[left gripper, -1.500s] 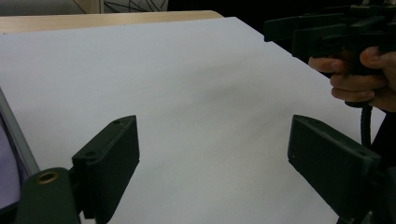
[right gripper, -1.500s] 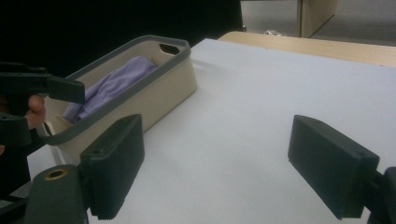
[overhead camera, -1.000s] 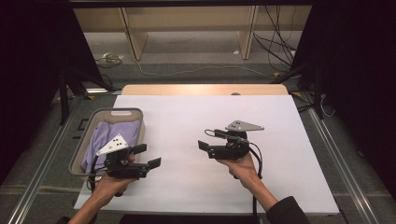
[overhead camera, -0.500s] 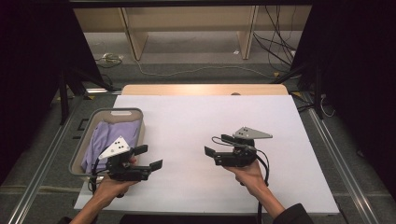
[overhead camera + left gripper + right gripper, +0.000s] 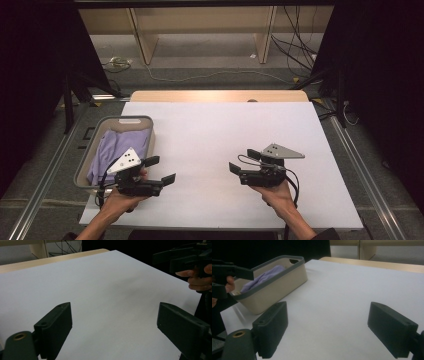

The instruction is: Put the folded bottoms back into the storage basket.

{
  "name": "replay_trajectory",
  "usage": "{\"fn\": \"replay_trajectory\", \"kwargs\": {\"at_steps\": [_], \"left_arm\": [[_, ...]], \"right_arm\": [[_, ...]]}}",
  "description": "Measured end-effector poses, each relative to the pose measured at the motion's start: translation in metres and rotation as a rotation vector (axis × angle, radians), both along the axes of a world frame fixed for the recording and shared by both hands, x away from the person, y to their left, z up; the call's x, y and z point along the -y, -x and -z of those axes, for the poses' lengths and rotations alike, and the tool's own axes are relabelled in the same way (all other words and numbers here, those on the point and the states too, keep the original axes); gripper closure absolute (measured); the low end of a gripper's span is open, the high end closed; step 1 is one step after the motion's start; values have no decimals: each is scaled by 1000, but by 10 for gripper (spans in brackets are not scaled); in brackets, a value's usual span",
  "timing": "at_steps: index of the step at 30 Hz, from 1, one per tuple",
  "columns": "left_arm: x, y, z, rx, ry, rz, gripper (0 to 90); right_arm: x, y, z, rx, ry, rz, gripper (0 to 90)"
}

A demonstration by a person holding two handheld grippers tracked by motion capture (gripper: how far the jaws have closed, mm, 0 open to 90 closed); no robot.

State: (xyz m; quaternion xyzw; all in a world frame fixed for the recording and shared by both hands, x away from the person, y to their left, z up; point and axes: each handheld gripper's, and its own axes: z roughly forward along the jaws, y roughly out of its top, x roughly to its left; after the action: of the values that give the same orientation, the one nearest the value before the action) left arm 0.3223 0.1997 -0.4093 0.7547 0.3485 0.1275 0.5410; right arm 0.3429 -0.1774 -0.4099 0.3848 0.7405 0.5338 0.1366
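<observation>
A beige basket (image 5: pixel 131 119) stands on the left of the white table (image 5: pixel 215 130) with a purple cloth (image 5: pixel 120 146) inside it. My left gripper (image 5: pixel 160 170) is held open just right of the basket's near end, jaws pointing right, nothing between them. My right gripper (image 5: pixel 244 161) is open over the near right part of the table, pointing left, also empty. In the right gripper view the wide-apart jaws of my right gripper (image 5: pixel 329 327) frame bare table, with the basket (image 5: pixel 279 282) and cloth (image 5: pixel 265 277) beyond. The left gripper (image 5: pixel 115 327) looks across bare table.
A wooden strip (image 5: pixel 220 96) runs along the table's far edge, with floor cables (image 5: pixel 210 75) behind it. Metal rails (image 5: pixel 357 175) flank both sides. The person's right hand (image 5: pixel 197 277) and its gripper (image 5: pixel 185 257) appear at the top right of the left gripper view.
My right gripper has drifted toward the near edge and slightly right. The left gripper has barely shifted. Both stay open.
</observation>
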Motion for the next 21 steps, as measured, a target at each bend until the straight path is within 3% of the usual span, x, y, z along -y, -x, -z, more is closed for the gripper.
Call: {"fn": "replay_trajectory", "kwargs": {"at_steps": [5, 21], "left_arm": [[1, 1, 0, 9, 5, 23, 101], [4, 7, 2, 34, -8, 40, 66]], "right_arm": [[3, 5, 1, 19, 34, 4, 173], [14, 14, 6, 25, 25, 29, 168]]}}
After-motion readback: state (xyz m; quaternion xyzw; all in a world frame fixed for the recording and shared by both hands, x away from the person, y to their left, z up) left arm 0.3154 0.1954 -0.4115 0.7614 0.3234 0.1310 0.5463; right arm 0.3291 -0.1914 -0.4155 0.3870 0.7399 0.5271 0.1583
